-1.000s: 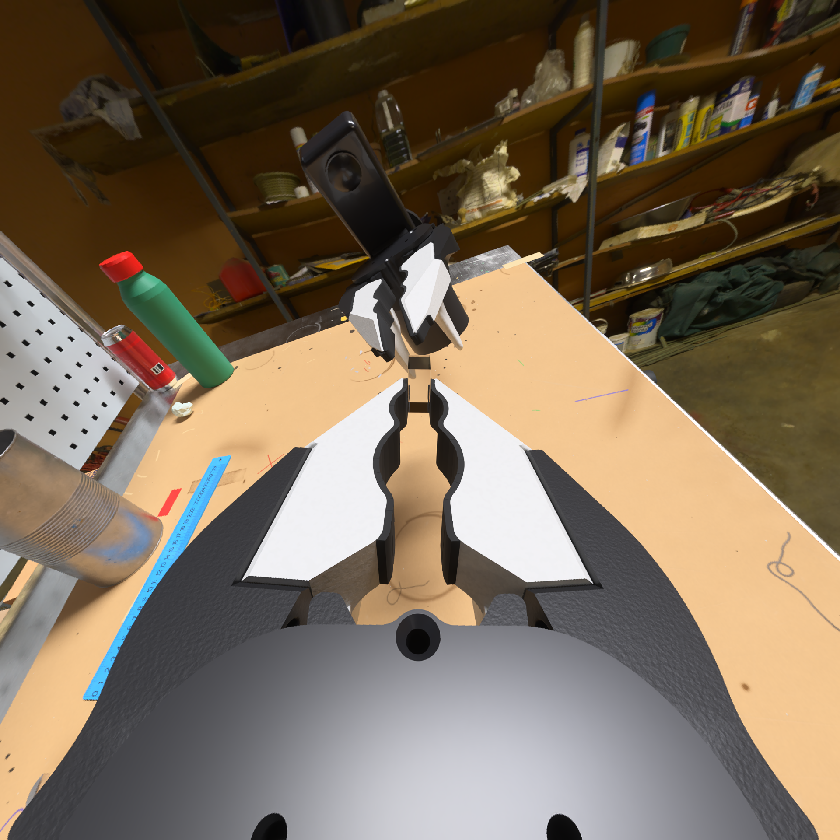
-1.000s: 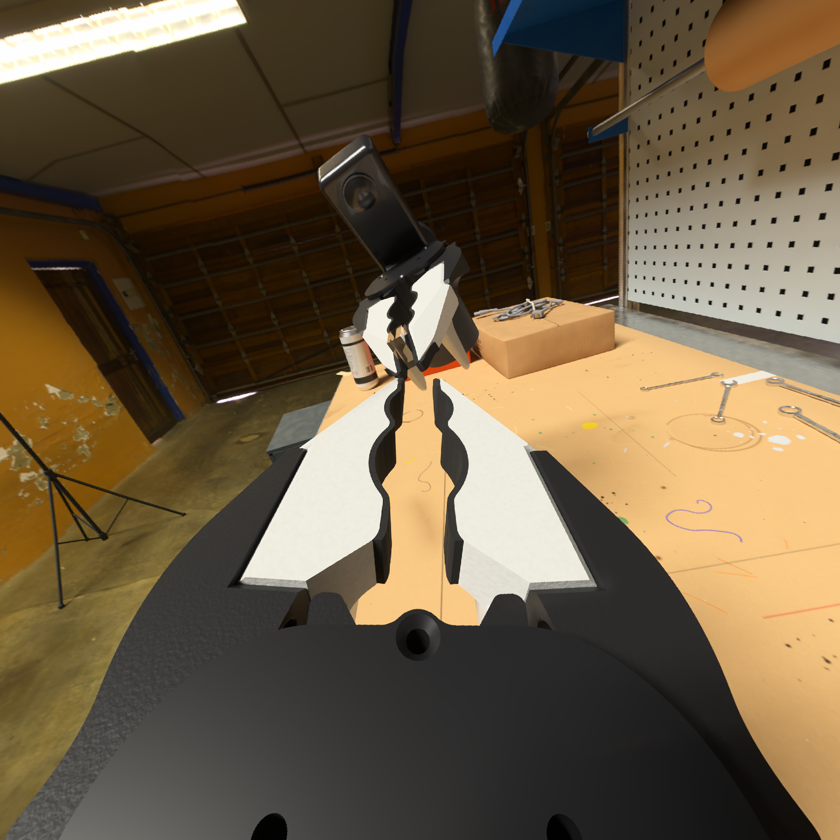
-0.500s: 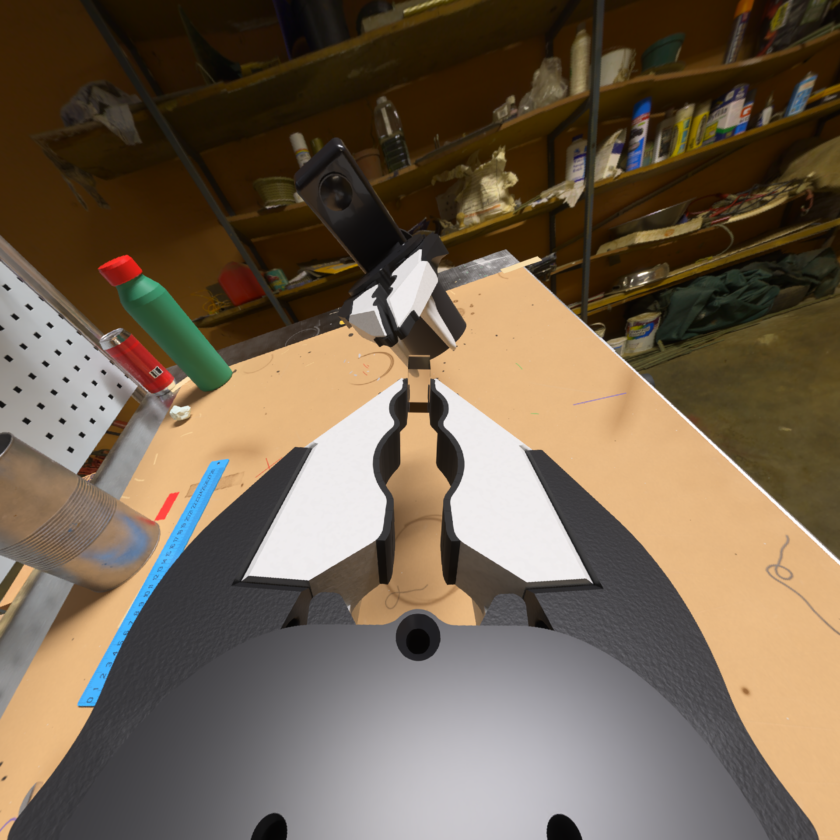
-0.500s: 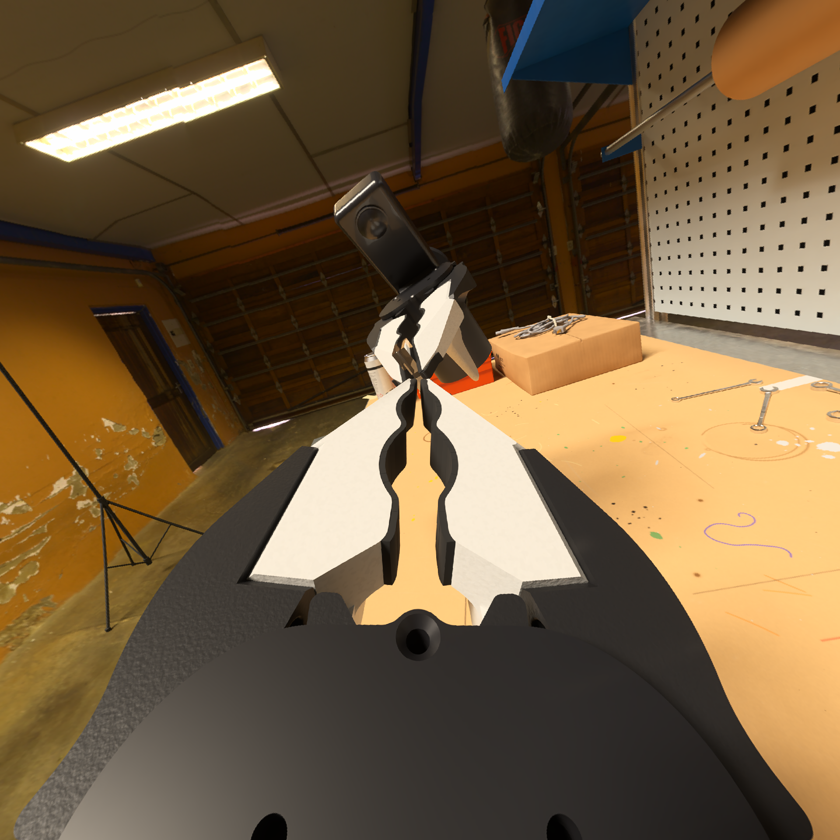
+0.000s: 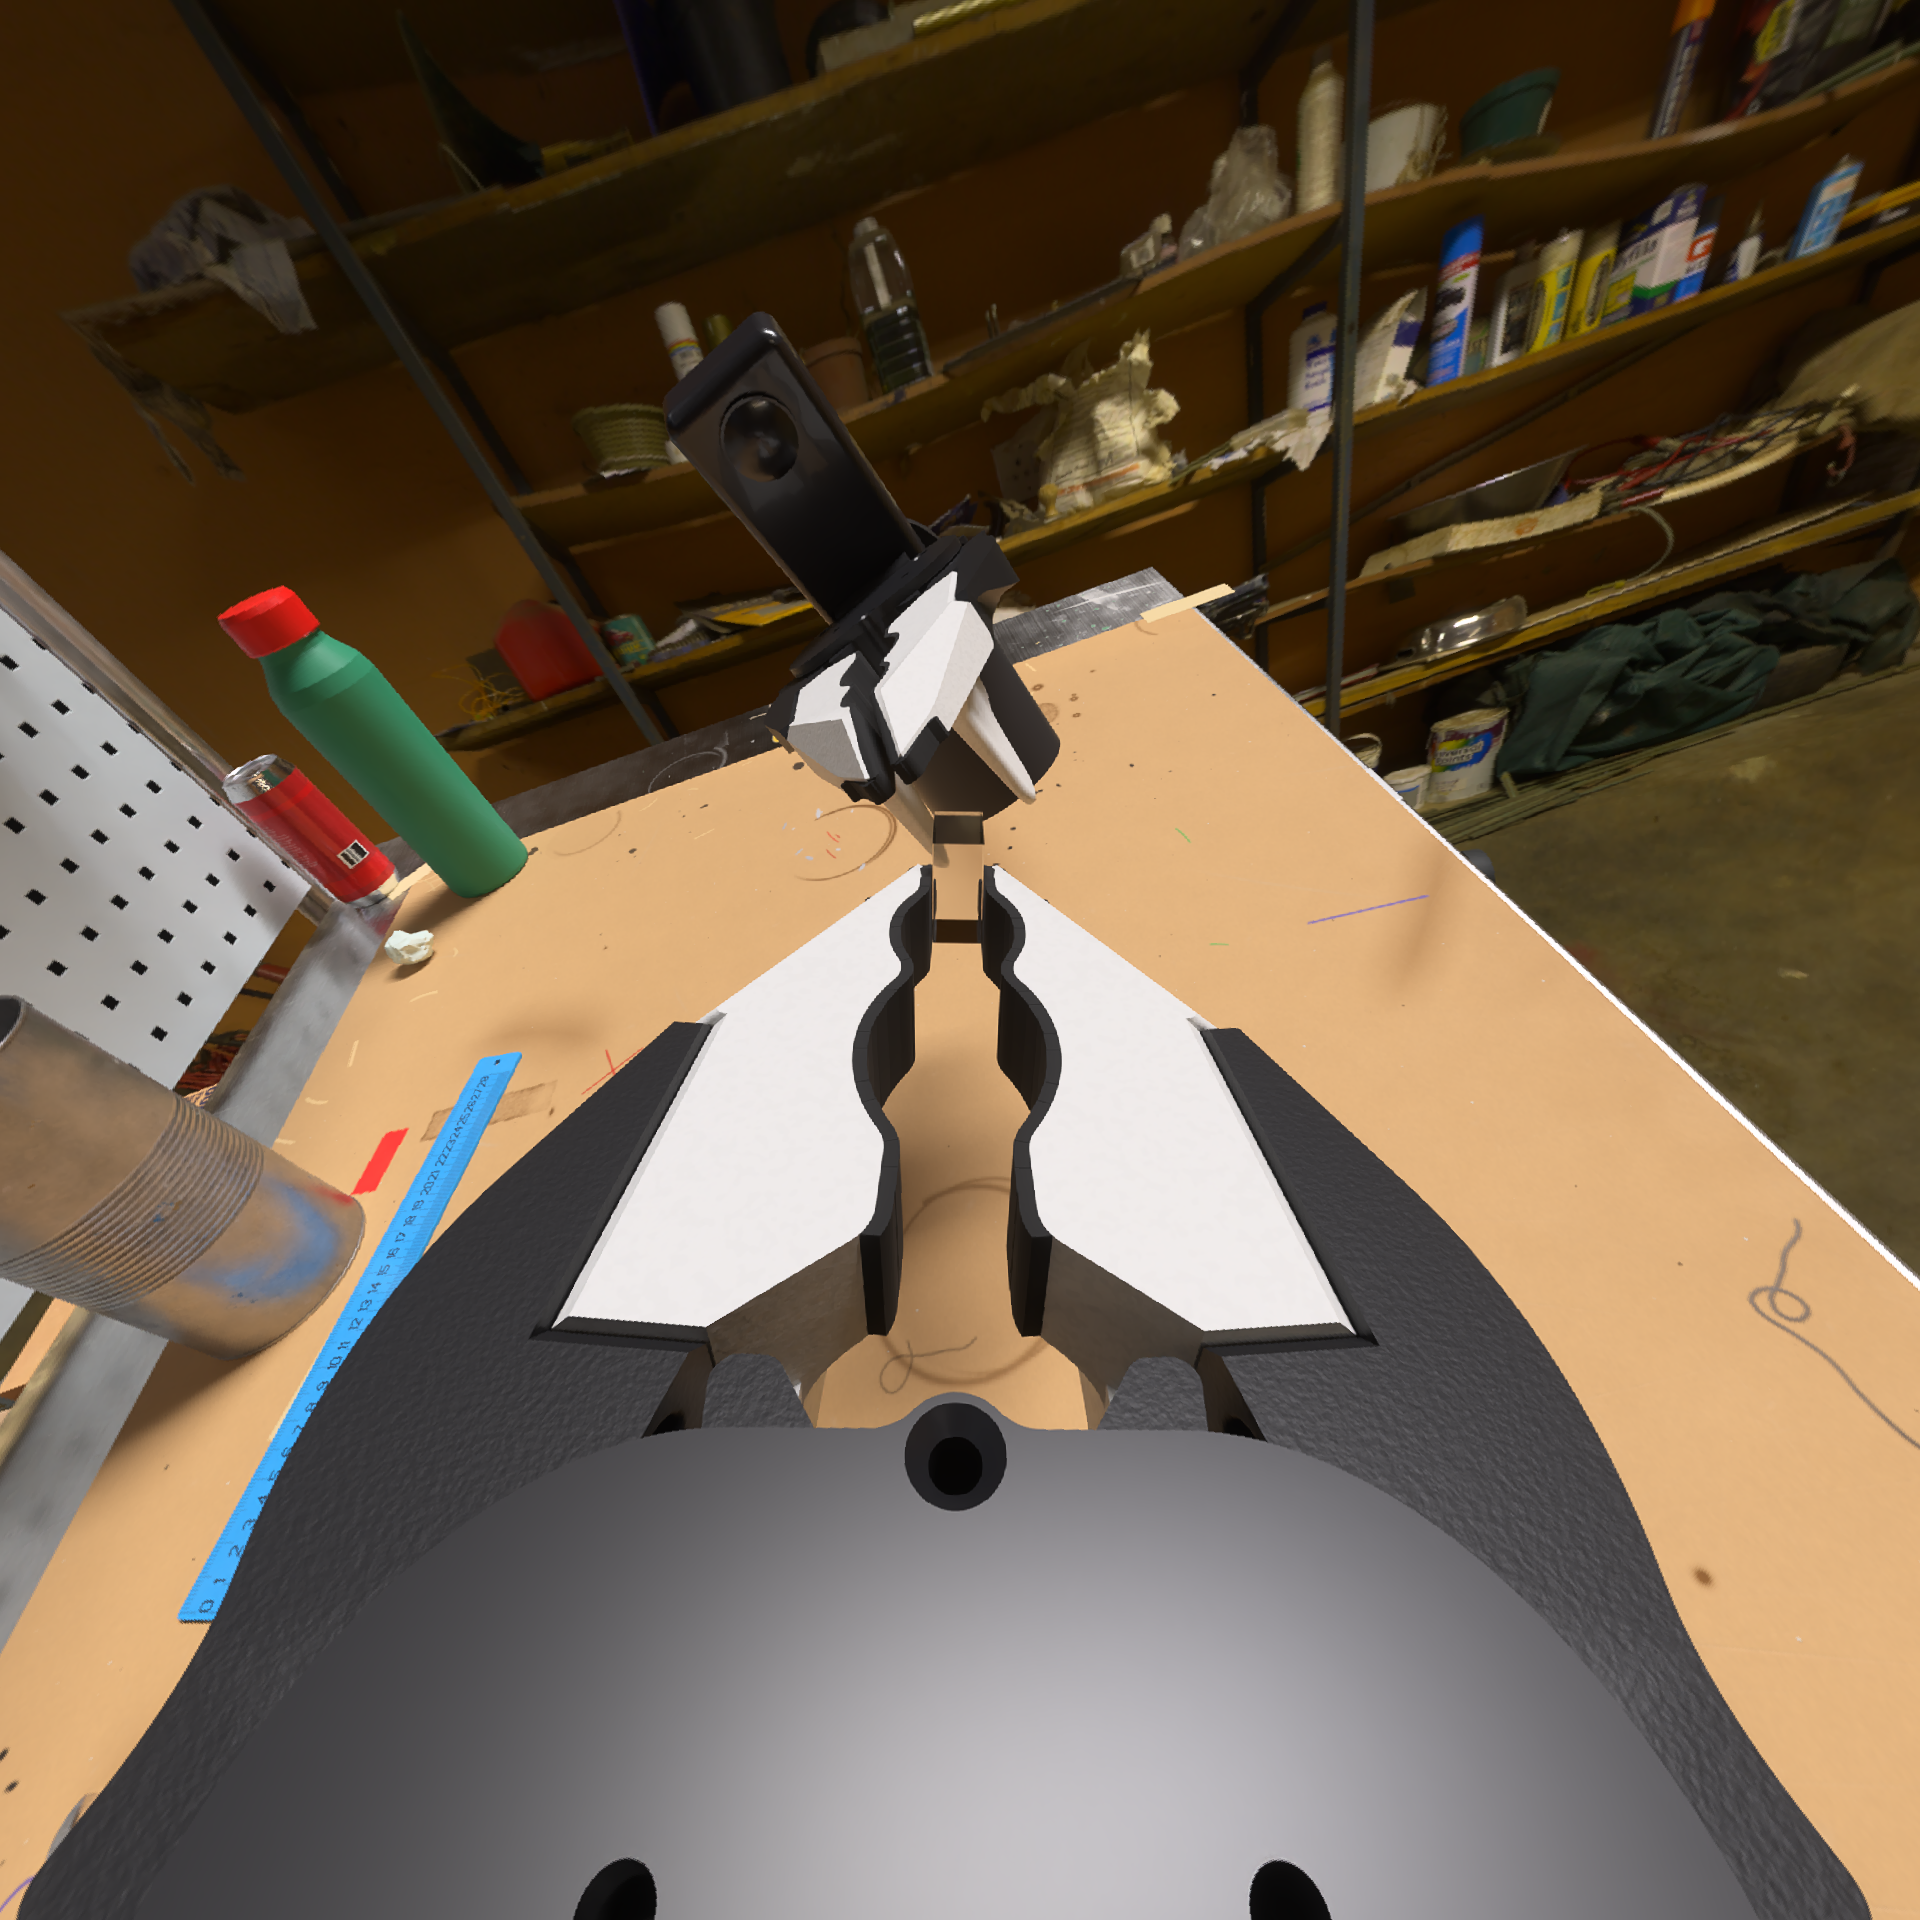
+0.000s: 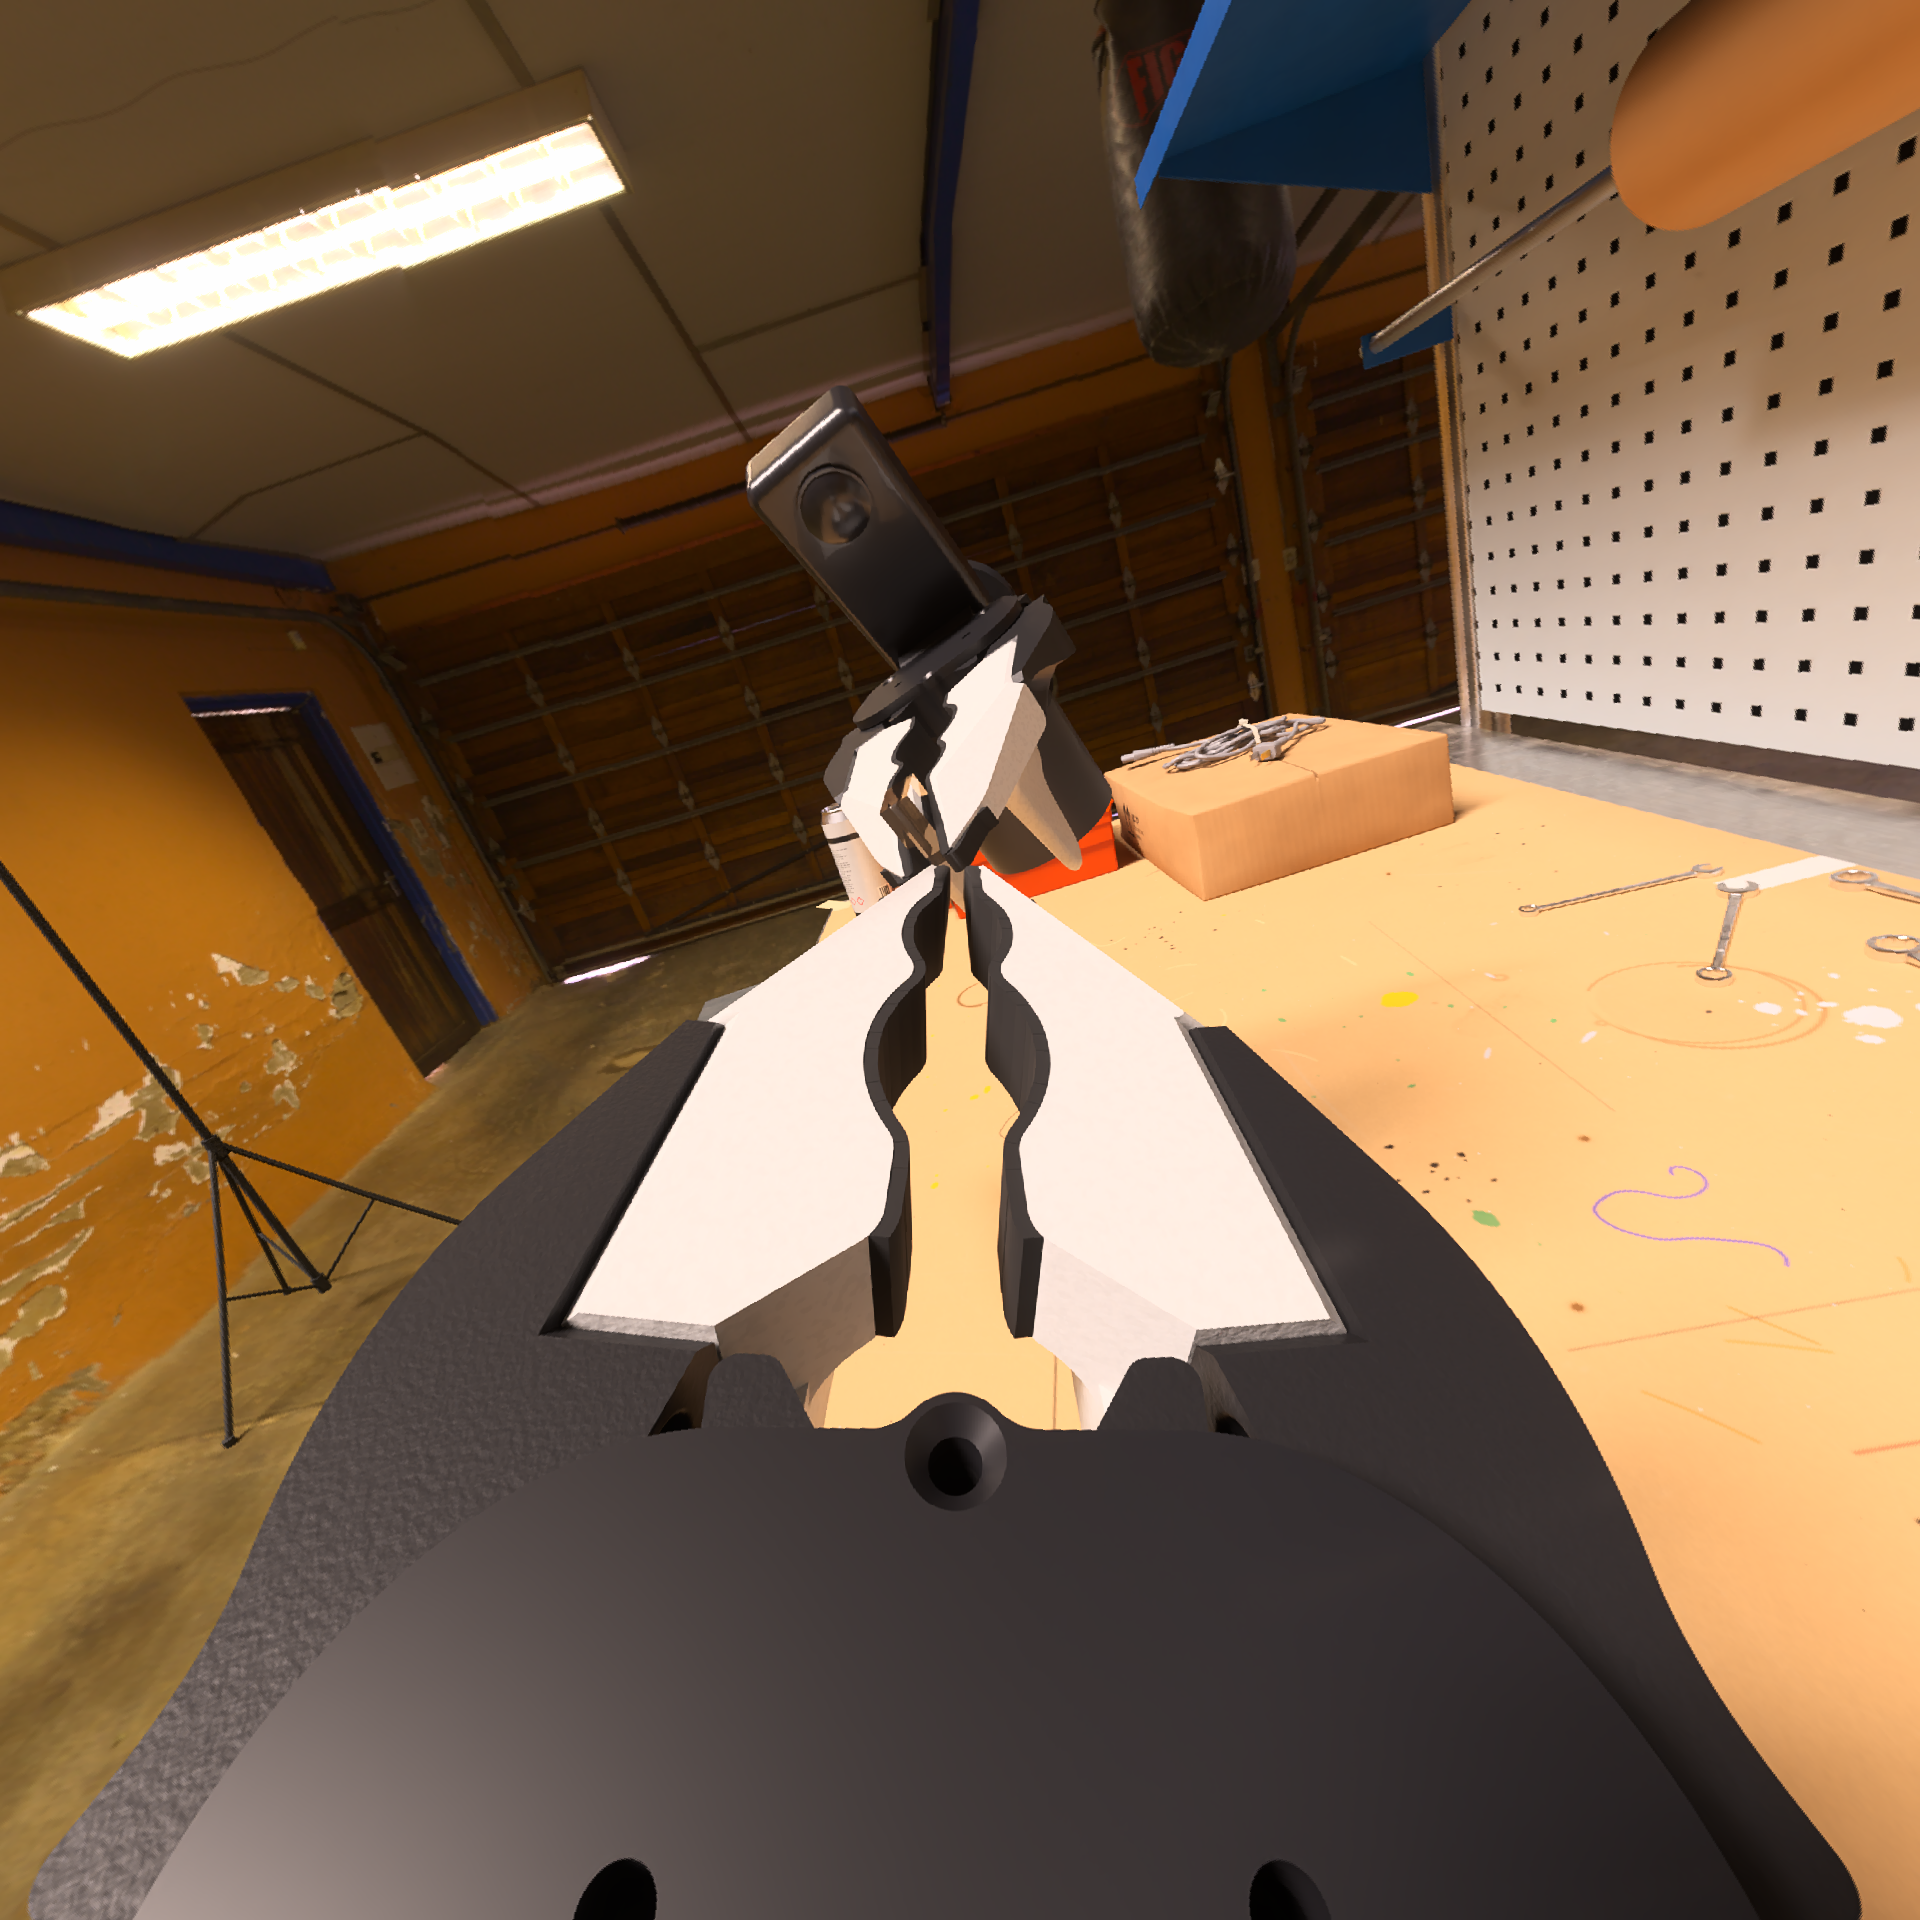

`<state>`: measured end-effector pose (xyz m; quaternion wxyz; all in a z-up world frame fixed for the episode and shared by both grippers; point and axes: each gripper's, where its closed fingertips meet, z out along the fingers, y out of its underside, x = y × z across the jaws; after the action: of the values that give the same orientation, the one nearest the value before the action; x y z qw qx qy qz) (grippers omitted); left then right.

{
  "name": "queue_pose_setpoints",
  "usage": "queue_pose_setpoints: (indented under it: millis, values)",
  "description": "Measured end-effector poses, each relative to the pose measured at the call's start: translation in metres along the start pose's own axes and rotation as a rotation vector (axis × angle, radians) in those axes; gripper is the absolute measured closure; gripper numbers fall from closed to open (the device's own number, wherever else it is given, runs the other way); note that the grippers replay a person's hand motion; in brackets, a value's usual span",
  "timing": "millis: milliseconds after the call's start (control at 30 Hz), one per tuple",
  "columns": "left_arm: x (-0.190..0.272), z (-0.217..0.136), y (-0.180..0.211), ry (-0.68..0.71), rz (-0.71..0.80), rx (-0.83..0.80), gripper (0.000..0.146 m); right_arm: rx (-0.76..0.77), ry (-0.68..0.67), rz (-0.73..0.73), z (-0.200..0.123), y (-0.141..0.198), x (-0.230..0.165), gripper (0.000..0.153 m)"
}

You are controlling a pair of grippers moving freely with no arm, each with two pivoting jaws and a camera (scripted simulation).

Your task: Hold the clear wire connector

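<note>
Worktop (image 5: 1351,1039) bare along right edge. Left edge crowded: green bottle (image 5: 384,748), red can (image 5: 307,831), steel pipe (image 5: 145,1226), blue ruler (image 5: 353,1340). Right gripper (image 5: 914,790) blocks straight ahead.

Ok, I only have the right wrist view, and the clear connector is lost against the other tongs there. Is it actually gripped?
Observer: Yes. In the left wrist view the connector sits pinched between the tips of the left tongs.
Operator: Where are my tongs relative to it?
Observer: The right tongs point at its far end with their tips together. I cannot tell whether they touch it.
Operator: Anything standing near that spot?
Observer: A green bottle and a red can stand off to one side, by the pegboard.
</note>
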<state>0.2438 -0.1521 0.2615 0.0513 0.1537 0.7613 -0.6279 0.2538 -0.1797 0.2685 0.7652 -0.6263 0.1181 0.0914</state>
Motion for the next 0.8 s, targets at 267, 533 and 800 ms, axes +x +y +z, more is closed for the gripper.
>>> queue_pose_setpoints:
  millis: [267,533,800]
  values:
    - [0.0010,0.0015,0.0020,0.004,0.004,-0.009,0.138,-0.027,0.015,-0.015,0.0020,0.0036,0.0008,0.151]
    - [0.0027,0.0022,0.0019,0.006,0.017,-0.017,0.138,-0.064,0.046,-0.058,0.0037,0.0060,0.0015,0.151]
    - [0.0029,0.0028,0.0025,0.006,0.019,-0.019,0.138,-0.093,0.073,-0.101,0.0061,0.0073,0.0008,0.152]
